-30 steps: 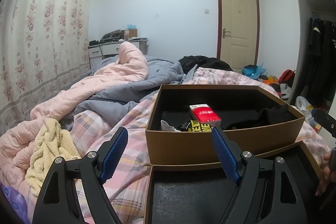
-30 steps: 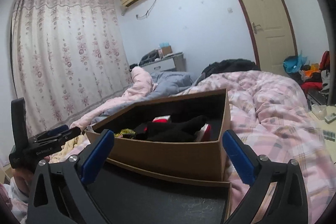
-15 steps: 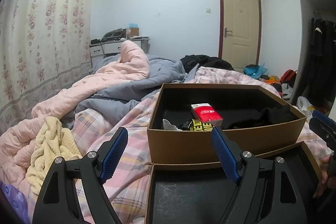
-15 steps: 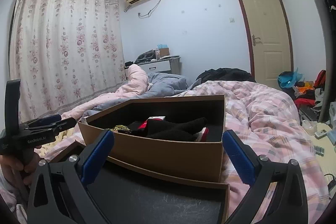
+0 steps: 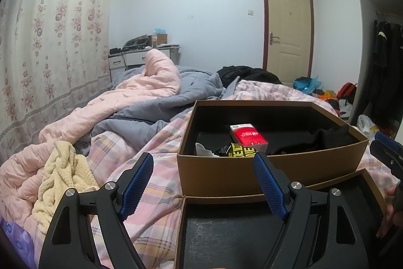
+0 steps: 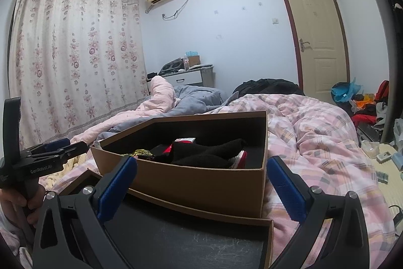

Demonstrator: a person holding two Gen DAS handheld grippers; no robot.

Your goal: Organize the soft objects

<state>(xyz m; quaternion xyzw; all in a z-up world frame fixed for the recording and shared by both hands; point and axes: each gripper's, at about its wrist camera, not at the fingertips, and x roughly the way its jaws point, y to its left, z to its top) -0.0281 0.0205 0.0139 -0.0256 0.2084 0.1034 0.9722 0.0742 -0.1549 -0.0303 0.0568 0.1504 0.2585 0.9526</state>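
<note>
At far left we see a cream knitted cloth [image 5: 60,183] crumpled on the bed [image 5: 156,168], with no clear long axis. Our left tongs [image 5: 204,183] are spread and empty. Ahead, a brown box [image 5: 264,170] holds a red packet [image 5: 248,135] and black socks [image 6: 209,153], lying across it. Its lid [image 6: 191,241] sits just before it. Our right tongs [image 6: 201,188] are spread, empty.

Bed [image 5: 161,168], covered by pink plaid duvet, is carrying an open brown box [image 5: 264,168] with its lid [image 5: 252,238] lying just in front. Cream knit cloth [image 5: 63,183] is lying at left; pink blanket [image 5: 141,92] and grey blanket [image 5: 161,110] are bunching behind.
</note>
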